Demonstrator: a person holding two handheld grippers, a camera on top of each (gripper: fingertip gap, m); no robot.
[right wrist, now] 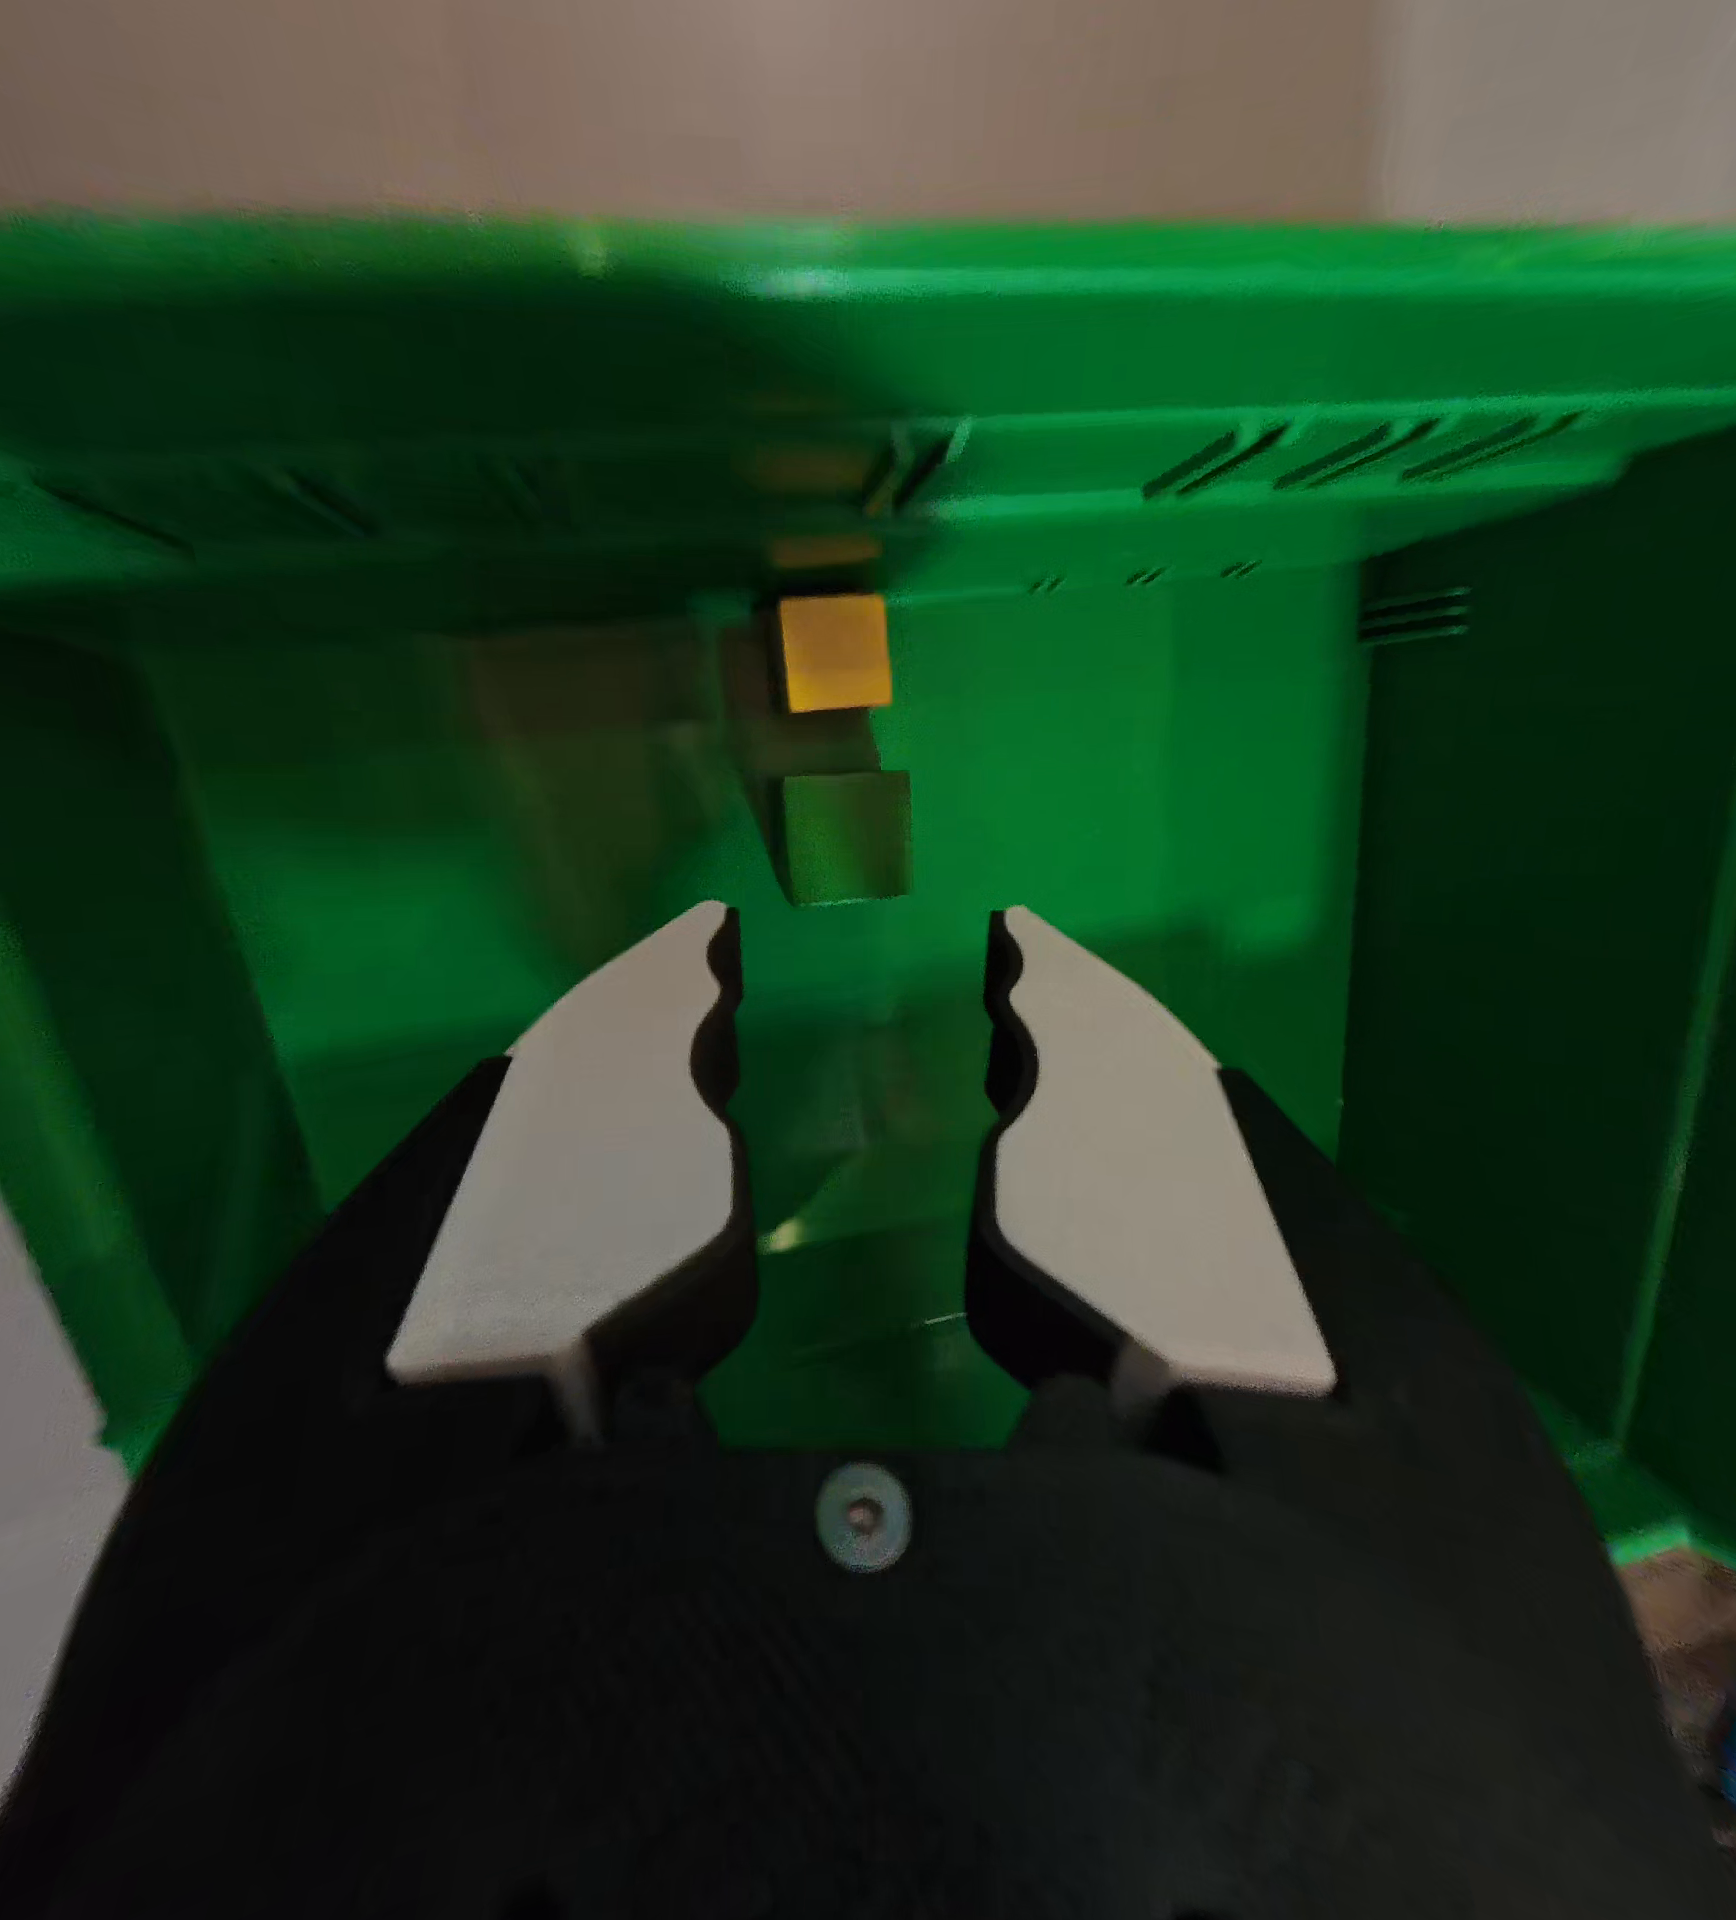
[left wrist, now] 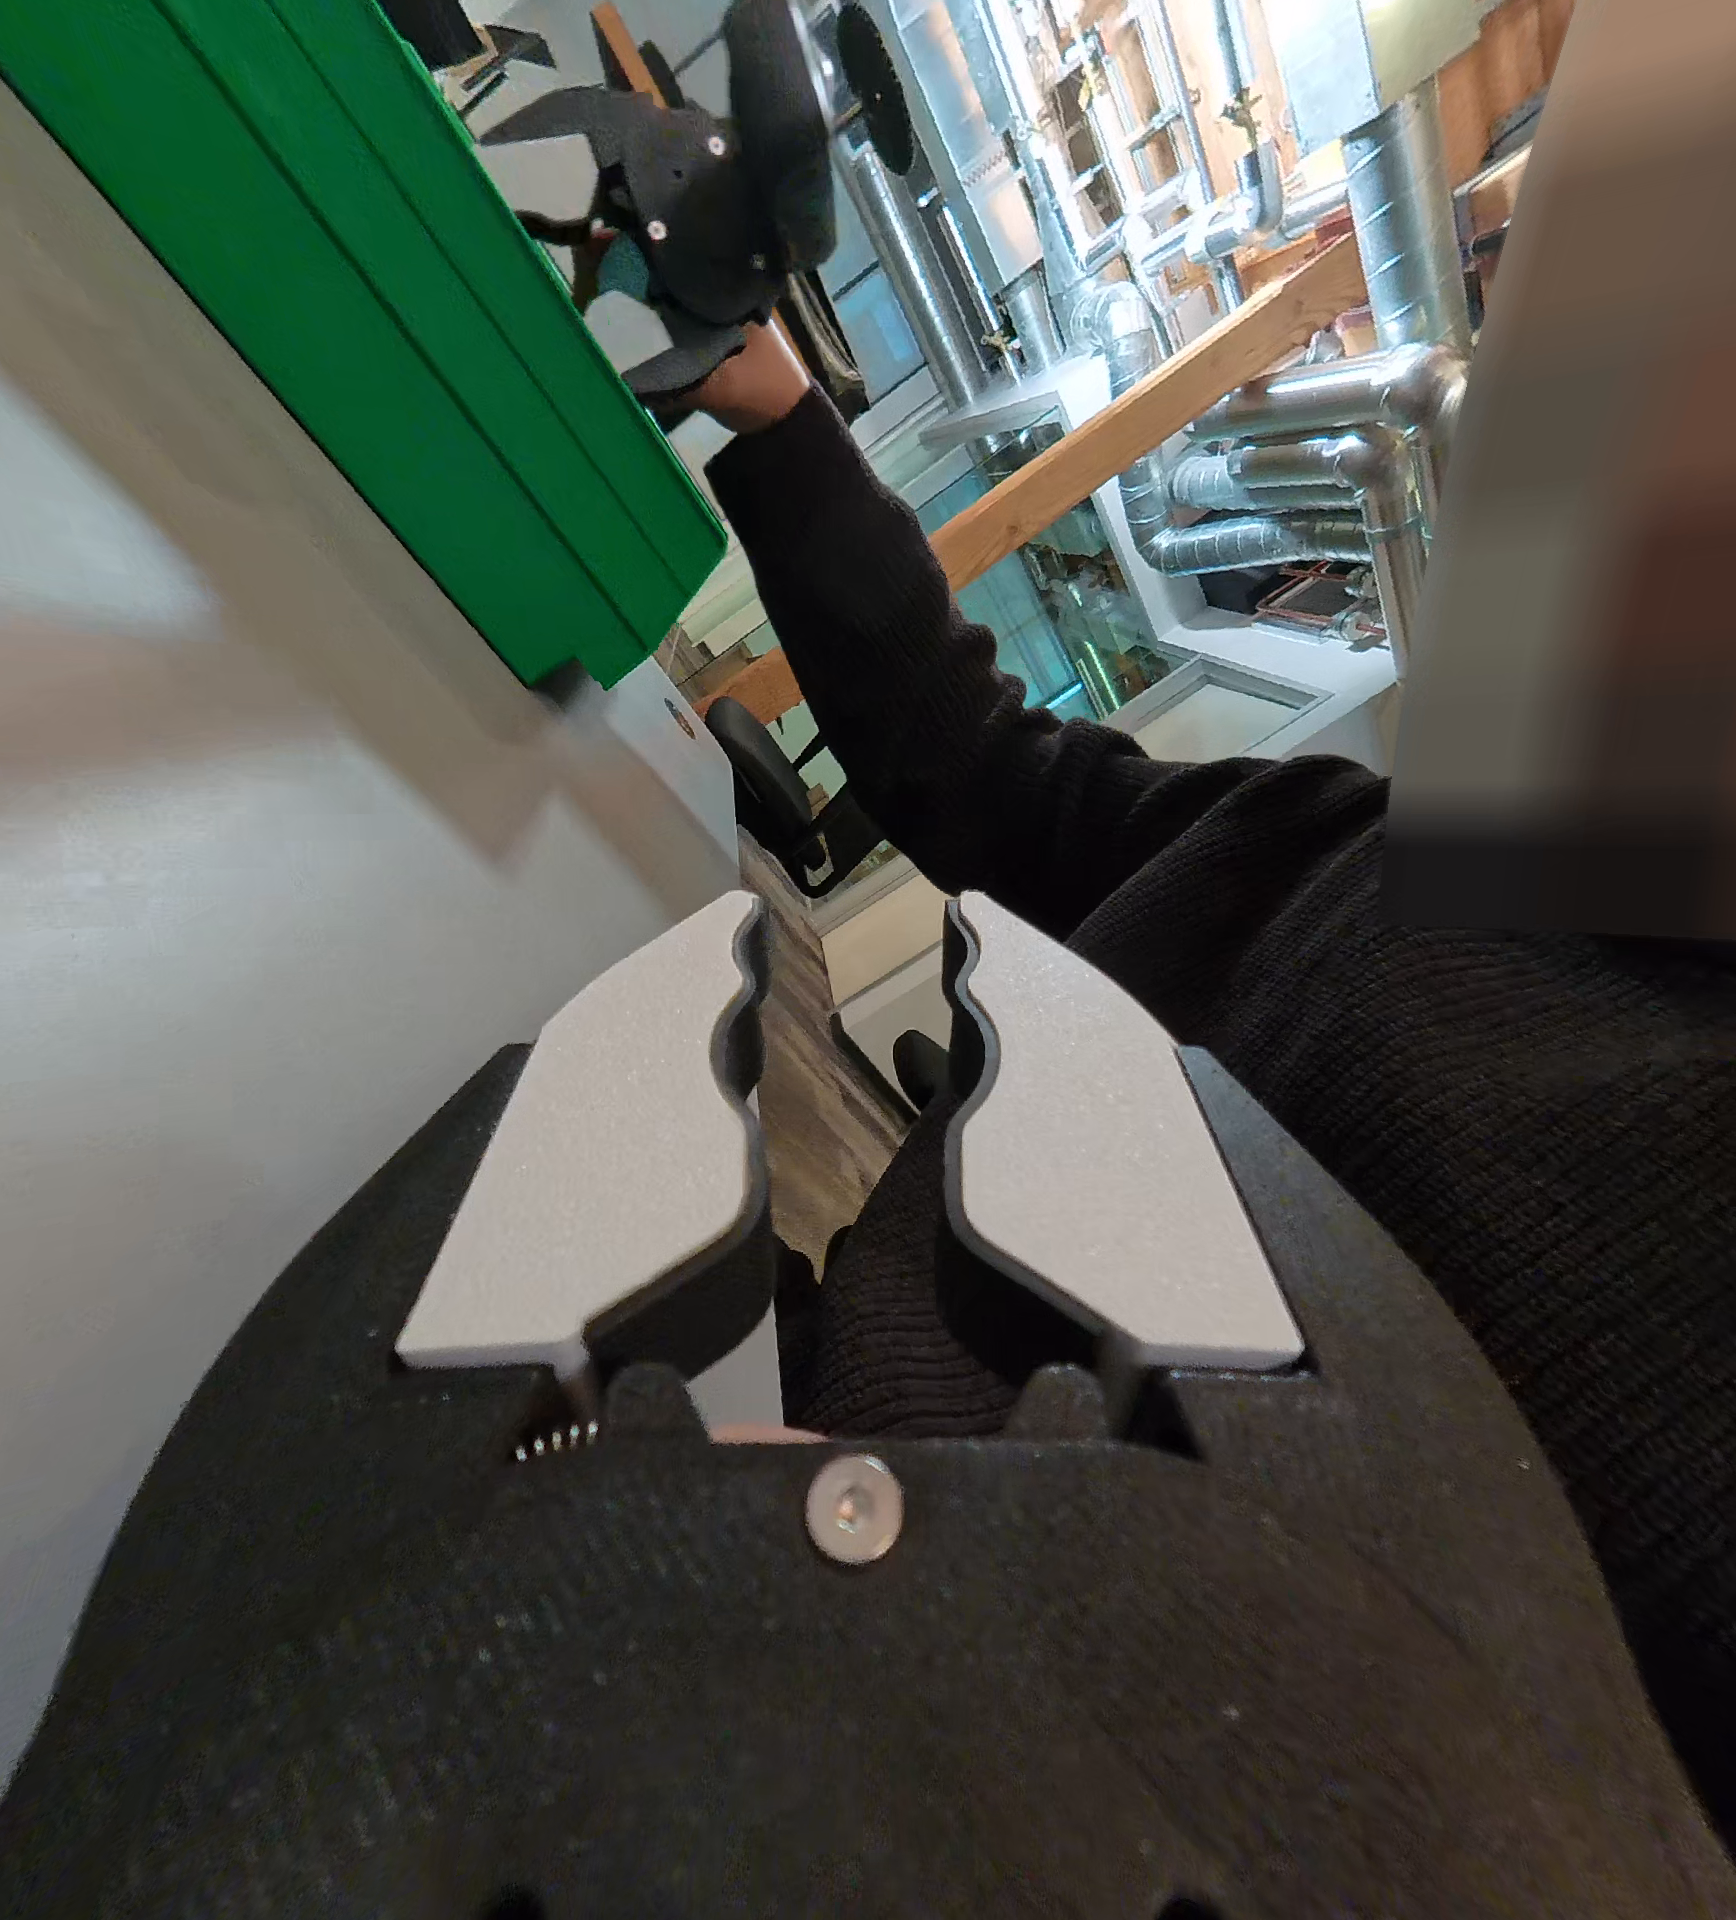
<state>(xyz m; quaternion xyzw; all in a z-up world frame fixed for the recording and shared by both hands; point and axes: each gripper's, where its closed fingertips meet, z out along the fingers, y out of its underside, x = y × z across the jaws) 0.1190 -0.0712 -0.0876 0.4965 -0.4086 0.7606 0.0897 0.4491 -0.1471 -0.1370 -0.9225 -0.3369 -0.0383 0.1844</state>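
Right wrist view: bin (right wrist: 1155, 727) filling mid-frame, two cubes inside at centre, upper cube (right wrist: 835, 652) directly above lower cube (right wrist: 848, 836), right gripper (right wrist: 862, 925) just below them, jaws parted. Left wrist view: bin (left wrist: 407, 343) upper left, left gripper (left wrist: 856, 925) lower centre, parted, empty.

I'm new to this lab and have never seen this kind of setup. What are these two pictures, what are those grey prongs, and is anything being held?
Each picture comes from a camera mounted on a hand-held gripper, looking forward along its two grey fingers. A person holds one gripper in each hand; there is no robot arm.

The left wrist view shows the left gripper open and empty, pointing at the person's black sleeve. Farther off, the right gripper reaches at a green bin.

The right wrist view looks into that green bin. The right gripper is open and holds nothing. Just beyond its tips lies a green block, with a yellow block behind it. The picture is blurred.
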